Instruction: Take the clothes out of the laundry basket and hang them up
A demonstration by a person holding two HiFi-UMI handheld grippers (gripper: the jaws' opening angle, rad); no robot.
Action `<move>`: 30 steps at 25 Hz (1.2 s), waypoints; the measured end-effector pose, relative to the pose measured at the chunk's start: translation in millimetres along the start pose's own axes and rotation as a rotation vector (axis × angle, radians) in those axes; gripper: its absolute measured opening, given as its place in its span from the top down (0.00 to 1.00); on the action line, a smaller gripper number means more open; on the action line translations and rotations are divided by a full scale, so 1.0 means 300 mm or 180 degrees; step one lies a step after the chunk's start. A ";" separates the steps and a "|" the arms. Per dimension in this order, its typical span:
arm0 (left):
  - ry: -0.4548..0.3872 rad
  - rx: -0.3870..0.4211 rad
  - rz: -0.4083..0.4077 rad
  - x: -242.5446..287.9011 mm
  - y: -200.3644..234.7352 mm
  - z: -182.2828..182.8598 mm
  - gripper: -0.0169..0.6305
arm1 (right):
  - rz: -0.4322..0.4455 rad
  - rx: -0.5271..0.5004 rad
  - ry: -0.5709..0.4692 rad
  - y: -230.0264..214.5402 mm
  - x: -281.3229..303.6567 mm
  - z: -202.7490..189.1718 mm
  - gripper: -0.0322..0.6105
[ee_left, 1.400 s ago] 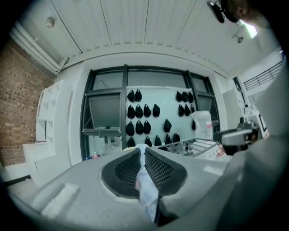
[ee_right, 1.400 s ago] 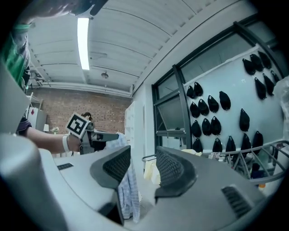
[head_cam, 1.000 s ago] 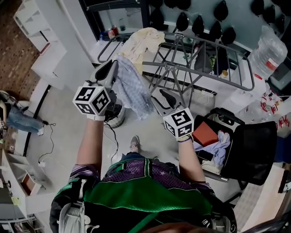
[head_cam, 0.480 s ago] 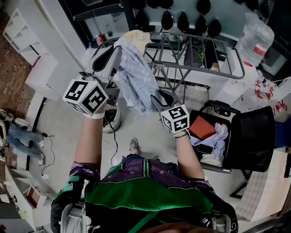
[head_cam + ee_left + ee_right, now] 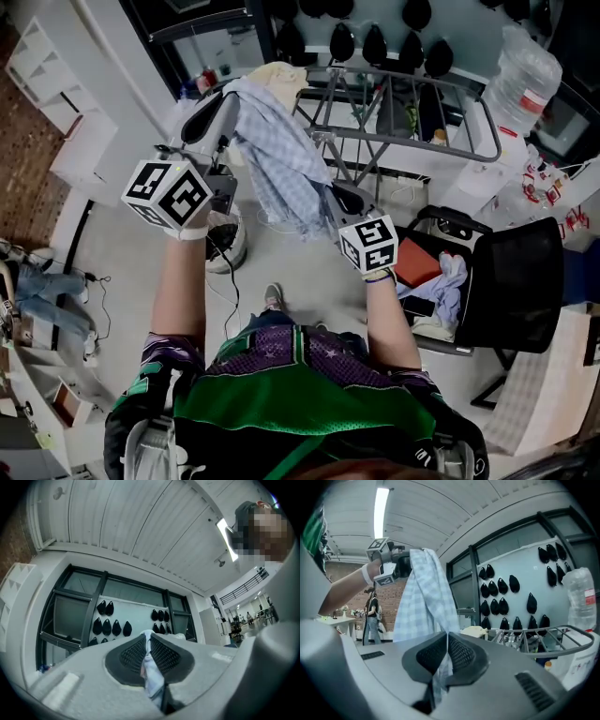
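Note:
A pale blue checked cloth (image 5: pixel 281 159) hangs in the air in front of the grey drying rack (image 5: pixel 422 141). My left gripper (image 5: pixel 225 98) is raised and shut on the cloth's top edge; the left gripper view shows fabric (image 5: pixel 152 677) pinched between its pads (image 5: pixel 133 653). Lower down, my right gripper (image 5: pixel 339 199) has its jaws closing on the cloth's hanging edge. The right gripper view shows the checked fabric (image 5: pixel 424 597) running down between the pads (image 5: pixel 461 653), which press on it. A cream garment (image 5: pixel 281 75) lies over the rack's left end.
A black laundry basket (image 5: pixel 459 230) at the right holds a red item (image 5: pixel 417 265) and pale clothes (image 5: pixel 452 281). A big water bottle (image 5: pixel 525 66) stands beyond the rack. White shelving (image 5: pixel 56 56) is at far left, with a round object (image 5: pixel 225 251) on the floor.
My right gripper moved up to the cloth's lower edge and closed on it. The left gripper lifted the cloth a little higher and leftward.

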State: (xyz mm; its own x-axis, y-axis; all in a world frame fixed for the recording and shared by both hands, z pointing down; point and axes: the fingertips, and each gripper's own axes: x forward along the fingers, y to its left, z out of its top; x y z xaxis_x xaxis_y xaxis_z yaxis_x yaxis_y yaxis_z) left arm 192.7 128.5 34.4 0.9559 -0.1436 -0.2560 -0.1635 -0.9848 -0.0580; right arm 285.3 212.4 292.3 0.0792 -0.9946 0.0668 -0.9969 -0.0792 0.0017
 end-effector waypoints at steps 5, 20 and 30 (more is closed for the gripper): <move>0.0051 -0.0047 0.0208 -0.032 0.100 -0.025 0.91 | -0.0259 -0.0013 -0.0180 -0.124 -0.053 0.105 0.94; 0.0164 -0.0241 0.0030 0.192 0.451 -0.191 0.91 | -0.0642 -0.0192 -0.0155 -0.392 0.167 0.237 0.93; 0.0056 -0.0427 -0.0402 0.505 0.670 -0.212 0.91 | -0.0574 -0.0315 0.0270 -0.503 0.485 0.255 0.80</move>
State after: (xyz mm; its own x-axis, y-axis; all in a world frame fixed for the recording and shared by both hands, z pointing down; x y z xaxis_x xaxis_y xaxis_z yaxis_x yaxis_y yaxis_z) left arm 320.2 -97.6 45.3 0.9711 -0.0185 -0.2378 -0.0090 -0.9991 0.0410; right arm 447.4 74.6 225.6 0.2596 -0.9555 0.1403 -0.9625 -0.2441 0.1188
